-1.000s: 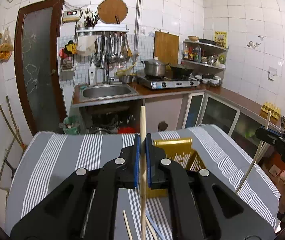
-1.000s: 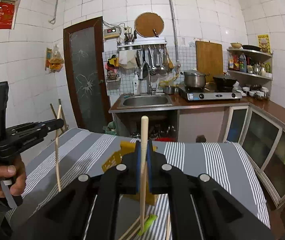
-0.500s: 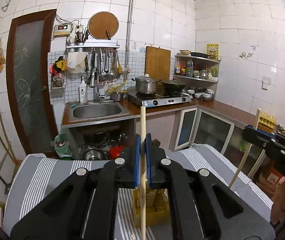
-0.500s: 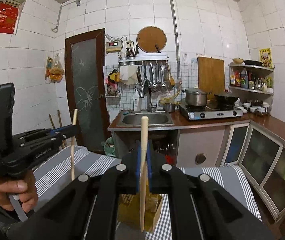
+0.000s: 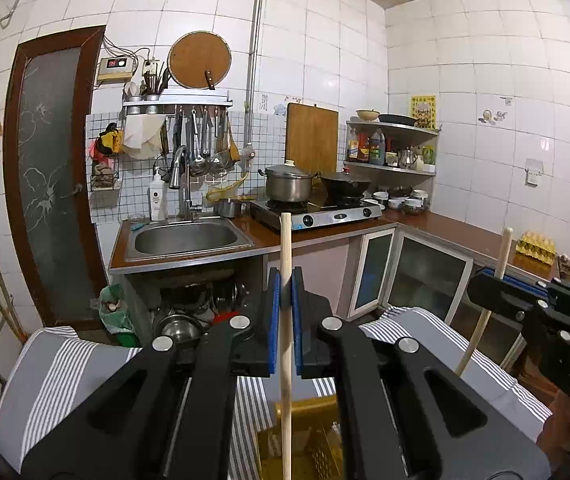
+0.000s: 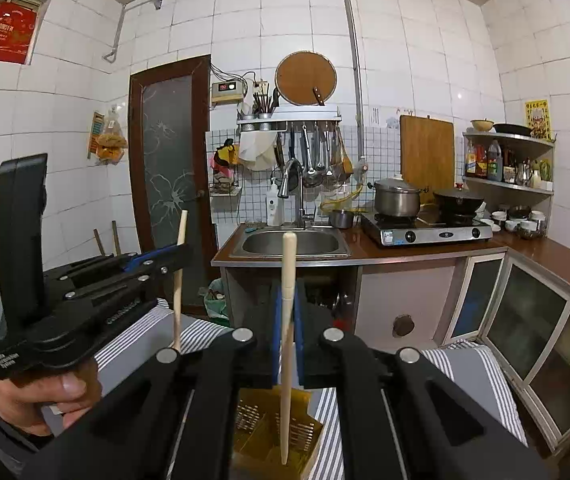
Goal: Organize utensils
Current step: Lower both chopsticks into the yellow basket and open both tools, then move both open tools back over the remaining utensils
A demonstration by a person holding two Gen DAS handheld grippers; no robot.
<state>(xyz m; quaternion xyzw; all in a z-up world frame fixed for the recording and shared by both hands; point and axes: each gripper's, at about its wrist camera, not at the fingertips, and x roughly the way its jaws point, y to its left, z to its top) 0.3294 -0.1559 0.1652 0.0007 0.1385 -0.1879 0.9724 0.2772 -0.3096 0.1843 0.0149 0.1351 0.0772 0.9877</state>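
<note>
My left gripper is shut on a wooden chopstick held upright above a yellow utensil basket. My right gripper is shut on another wooden chopstick, whose lower tip hangs over the yellow basket. Each gripper shows in the other's view: the right one at the right edge, the left one at the left, each with its chopstick.
The basket stands on a table with a grey striped cloth. Behind are a sink counter, a gas stove with a pot, and glass-door cabinets on the right.
Both grippers have risen and tilted up with their chopsticks. The table and basket have dropped lower in both views, and loose utensils on the cloth are out of sight.
</note>
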